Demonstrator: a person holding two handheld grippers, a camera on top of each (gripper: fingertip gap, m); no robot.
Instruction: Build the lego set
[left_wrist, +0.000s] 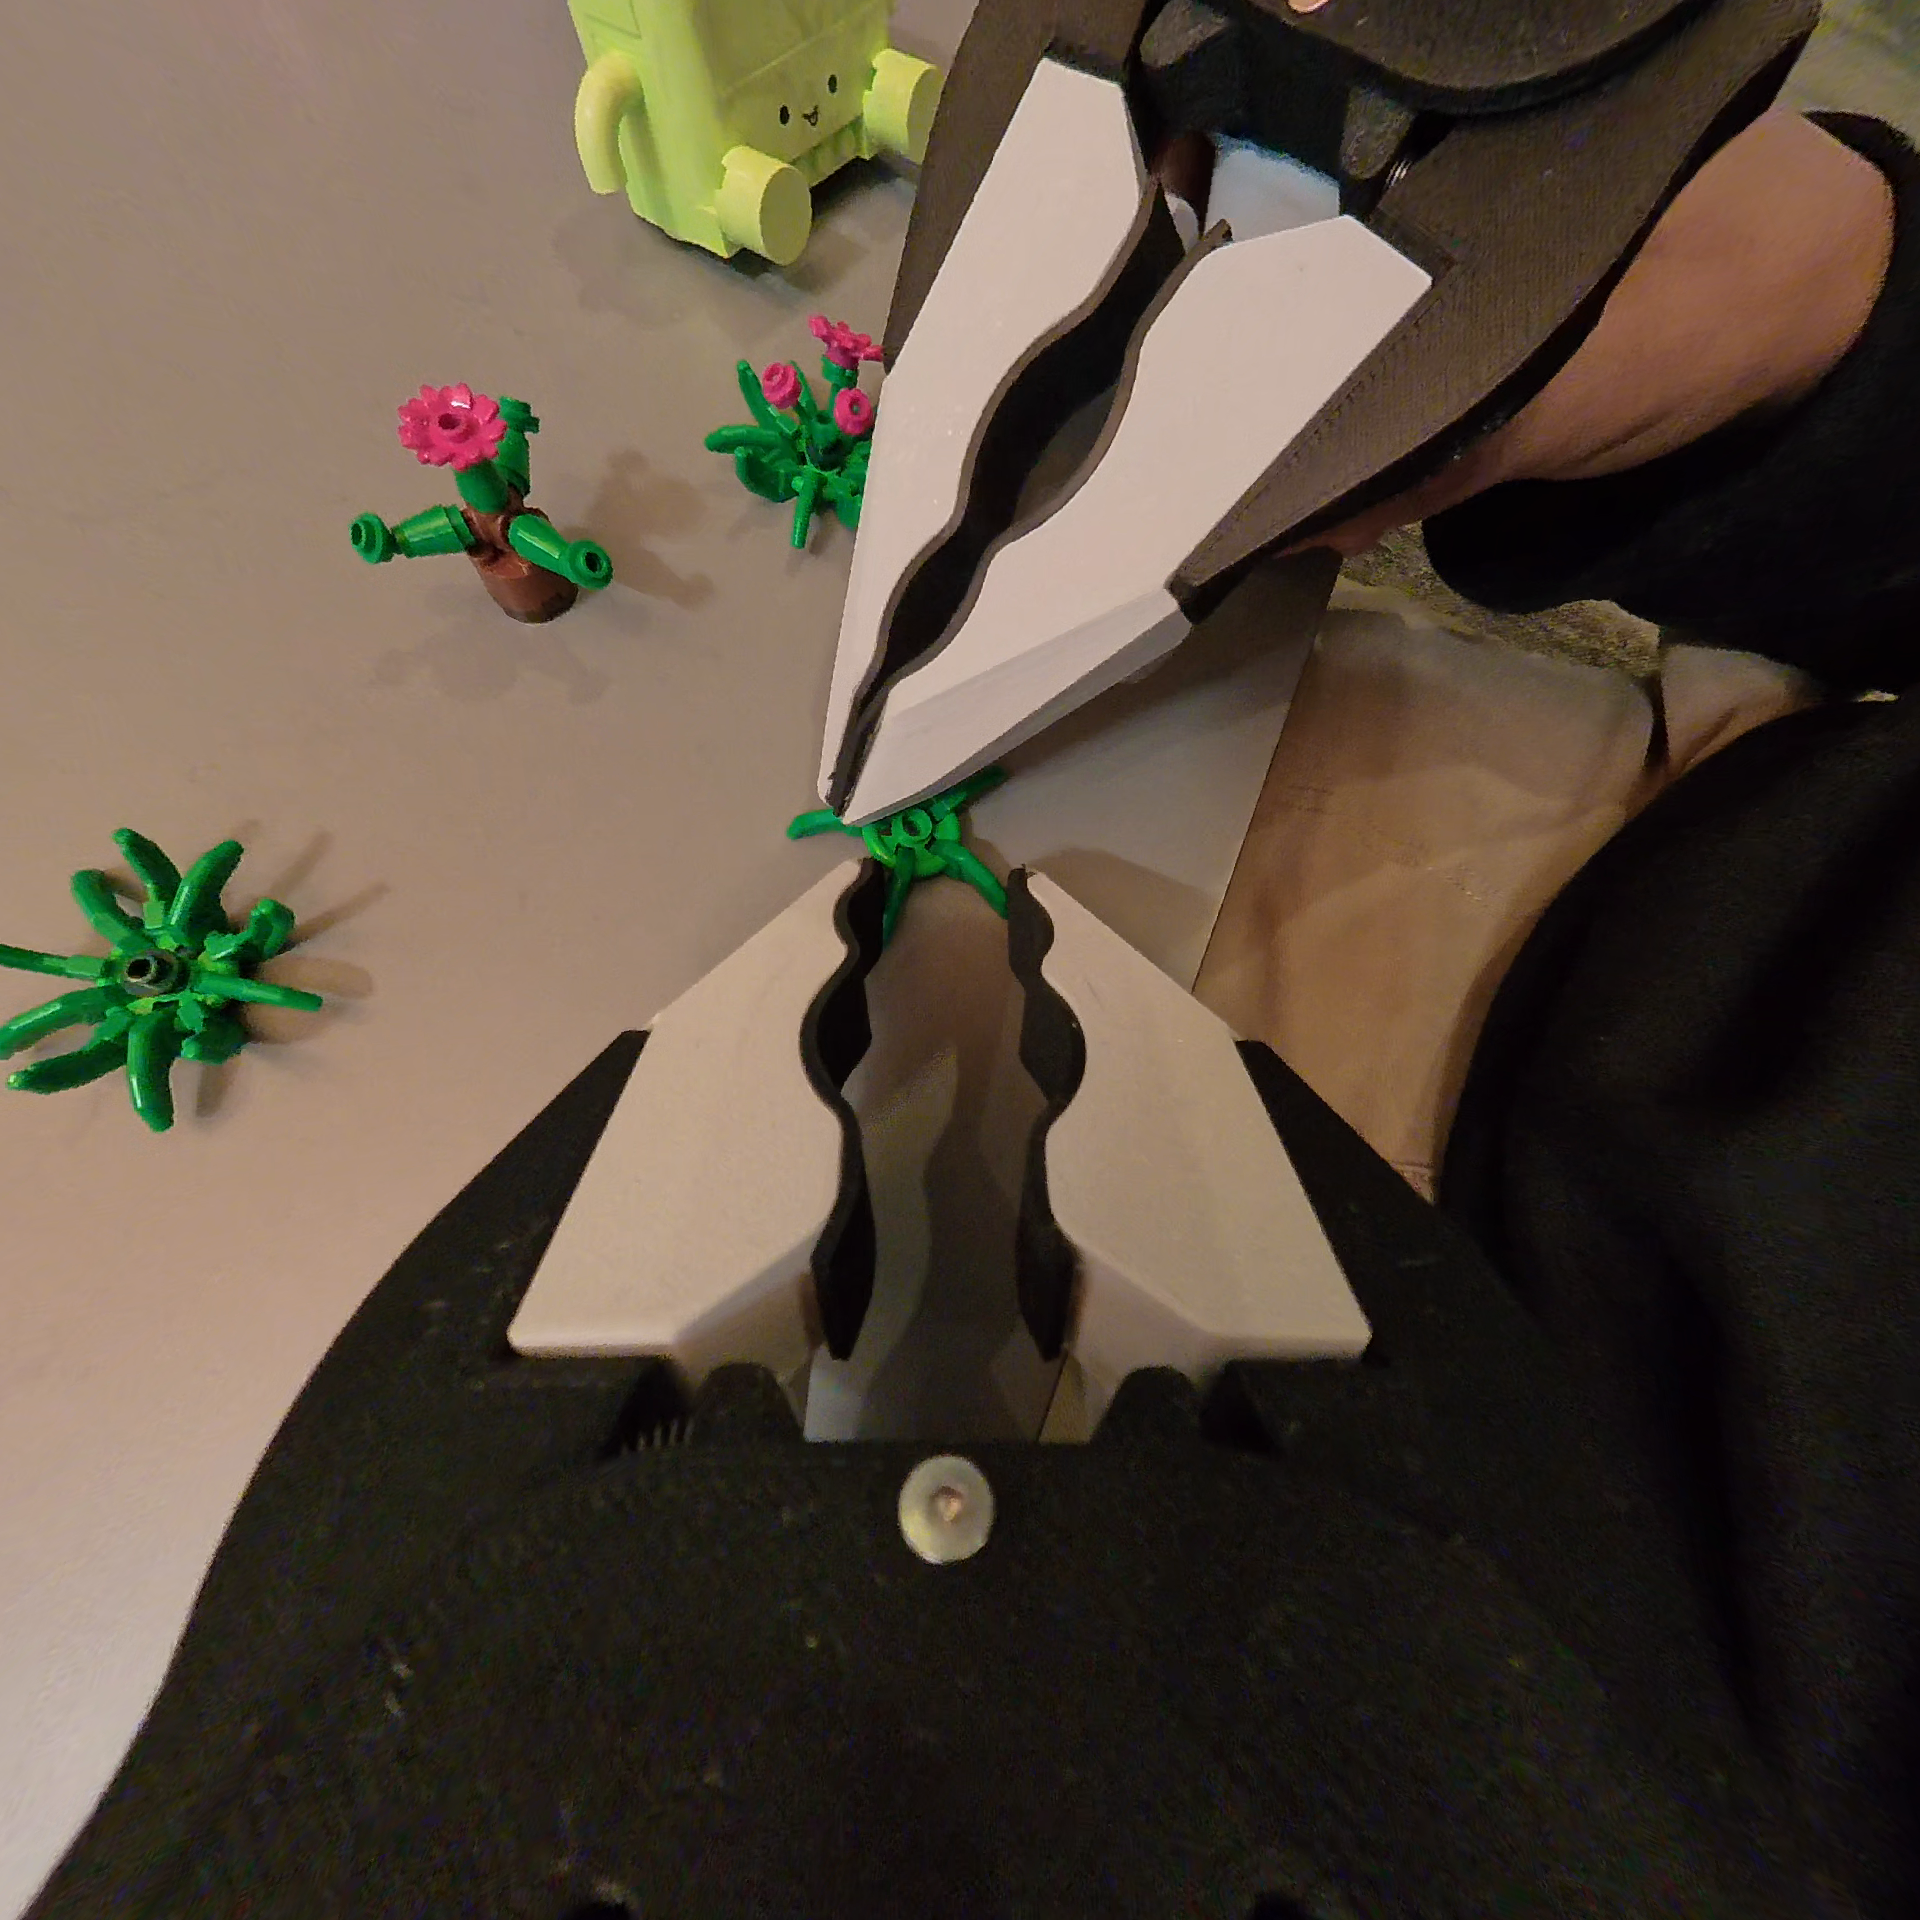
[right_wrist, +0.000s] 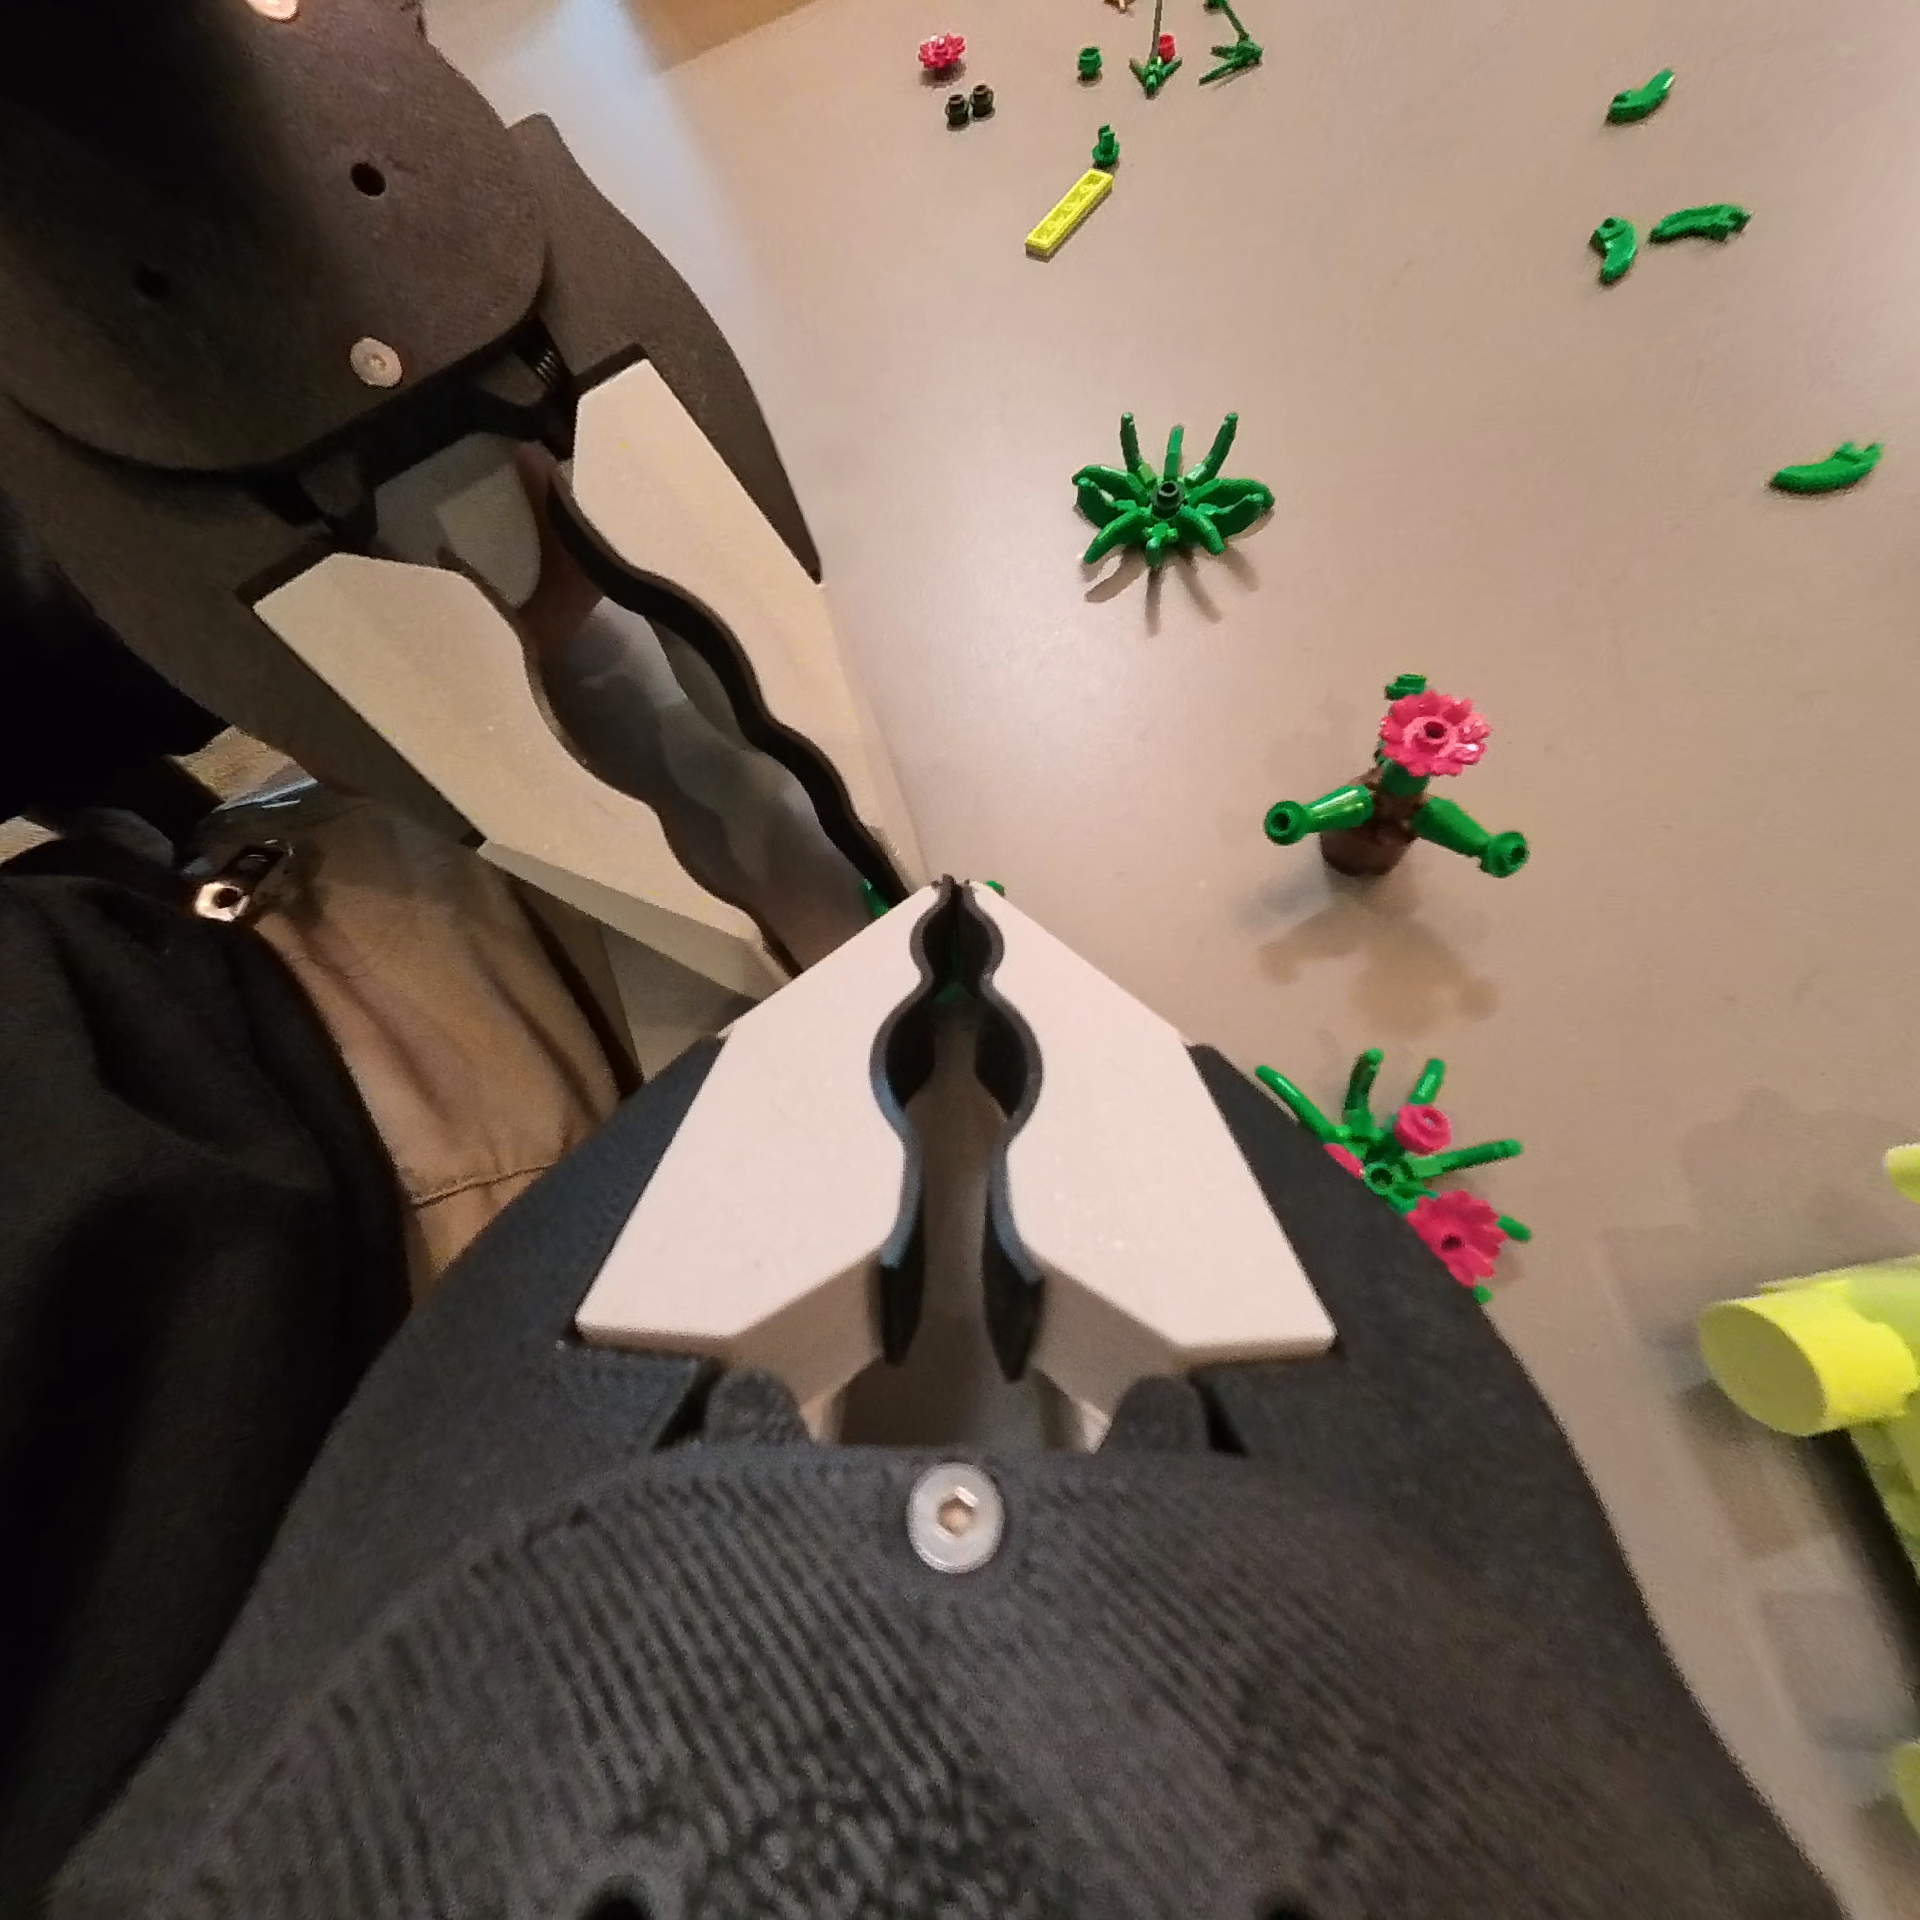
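Green leaf rosette (left_wrist: 914, 836) sits at the tabletop (left_wrist: 520, 727) edge, right between the two grippers. Right gripper (left_wrist: 847, 800) comes in from above, tips clenched on the rosette's rim; in the right wrist view its jaws are pinched together with green showing in the gap (right_wrist: 951, 982). Left gripper (left_wrist: 940, 883) is spread apart, one leaf running between its fingers, nothing clamped.

Rest of the tabletop:
- bigger green leaf cluster (left_wrist: 156, 977) with a dark centre stud, well apart to the left
- brown stem piece (left_wrist: 520, 561) with green cone arms and a magenta flower (left_wrist: 452, 426) on top, standing upright
- leaf cluster with small magenta blooms (left_wrist: 810, 426), partly behind the right gripper
- lime-green blocky figure (left_wrist: 727, 104) with a drawn face, at the far edge
- loose parts far off in the right wrist view: yellow flat plate (right_wrist: 1068, 213), single green leaves (right_wrist: 1699, 223), two dark studs (right_wrist: 969, 104), a loose magenta flower (right_wrist: 942, 50)

Person's tan trousers (left_wrist: 1403, 883) and black sleeve (left_wrist: 1714, 1143) sit beyond the tabletop edge.
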